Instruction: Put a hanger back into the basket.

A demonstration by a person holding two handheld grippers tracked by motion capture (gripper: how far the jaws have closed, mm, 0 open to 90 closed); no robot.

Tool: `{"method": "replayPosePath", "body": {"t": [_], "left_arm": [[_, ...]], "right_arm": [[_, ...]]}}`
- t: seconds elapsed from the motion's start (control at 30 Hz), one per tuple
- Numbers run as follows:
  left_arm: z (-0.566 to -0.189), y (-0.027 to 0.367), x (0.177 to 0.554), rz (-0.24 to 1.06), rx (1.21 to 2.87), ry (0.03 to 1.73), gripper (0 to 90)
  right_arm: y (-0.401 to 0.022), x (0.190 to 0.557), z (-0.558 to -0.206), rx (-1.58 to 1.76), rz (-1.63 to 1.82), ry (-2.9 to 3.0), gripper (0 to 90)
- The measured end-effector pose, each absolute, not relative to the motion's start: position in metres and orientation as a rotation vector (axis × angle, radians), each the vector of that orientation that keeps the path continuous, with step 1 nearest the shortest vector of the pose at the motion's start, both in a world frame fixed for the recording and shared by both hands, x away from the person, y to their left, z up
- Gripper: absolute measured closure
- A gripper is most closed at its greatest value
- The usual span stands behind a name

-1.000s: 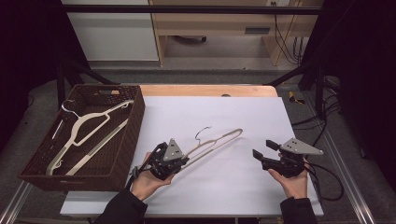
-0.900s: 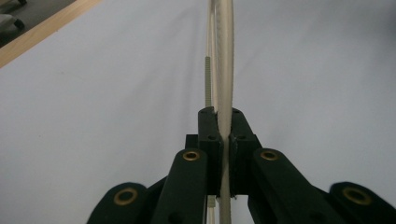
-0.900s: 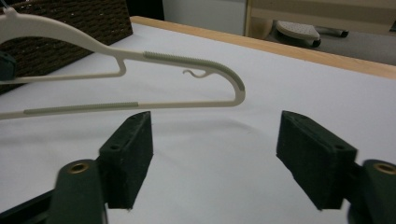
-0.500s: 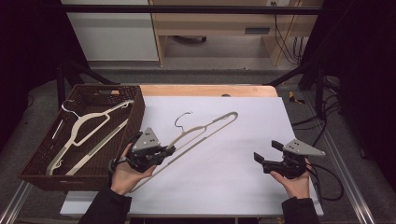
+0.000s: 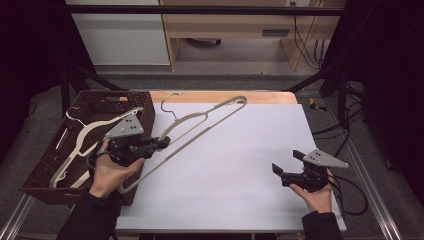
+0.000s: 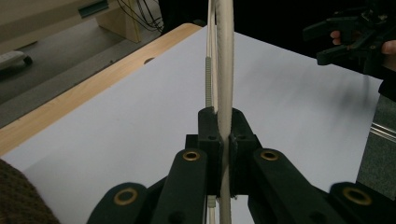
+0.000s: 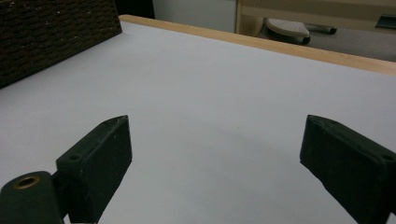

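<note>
Nearest the person, the right claw (image 5: 286, 168) hangs low over the white surface (image 5: 240, 150), well to the right of the wicker basket (image 5: 50, 172) and just inside the surface's near right corner. Its jaws have just been opening and now stand spread wide. In the right gripper view the right claw (image 7: 215, 168) has nothing between its two black pads but bare white sheet, with the basket's brown weave off at the upper left.

Closer to the basket, the left claw (image 5: 162, 142) is held just off the basket's right wall, above the surface. Its jaws are pressed together, pinching the cream hanger (image 5: 200, 127) on one of its long bars. In the left gripper view the hanger (image 6: 225, 70) runs straight up from between the pads of the left claw (image 6: 224, 140), seen edge-on, with a thin ridged bar beside it. The hanger is in the air, slanting away from the basket: its lower end sits near the basket's near right corner, its far end reaches up and right past the basket's far corner, and its wire hook (image 5: 169, 102) stands near the wooden back edge of the surface.

Inside the basket, to the left of the held one, lie more cream hangers (image 5: 85, 137), tilted across the weave.
</note>
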State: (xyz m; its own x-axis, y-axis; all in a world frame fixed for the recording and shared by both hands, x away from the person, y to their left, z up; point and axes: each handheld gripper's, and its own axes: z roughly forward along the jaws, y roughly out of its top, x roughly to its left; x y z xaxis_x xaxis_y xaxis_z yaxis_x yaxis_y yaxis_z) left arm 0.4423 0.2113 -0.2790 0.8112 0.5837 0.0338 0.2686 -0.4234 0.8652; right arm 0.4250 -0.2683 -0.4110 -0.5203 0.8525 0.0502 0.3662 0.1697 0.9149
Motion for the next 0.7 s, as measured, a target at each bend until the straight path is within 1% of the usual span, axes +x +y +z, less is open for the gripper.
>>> {"method": "replayPosePath", "body": {"t": [0.13,0.4,0.53,0.7], "left_arm": [[-0.266,0.228,0.444,0.432,2.024,0.623,86.7],[-0.247,0.274,0.452,0.488,2.007,0.640,86.6],[-0.244,0.296,0.457,0.521,2.011,0.659,86.6],[-0.248,0.321,0.463,0.520,1.975,0.683,86.6]], "right_arm": [[-0.269,0.425,-0.410,1.151,1.337,1.964,8.1],[-0.269,0.424,-0.409,1.155,1.337,1.958,7.5],[-0.270,0.424,-0.409,1.146,1.321,1.958,7.4],[-0.269,0.424,-0.409,1.158,1.333,1.957,7.0]]}}
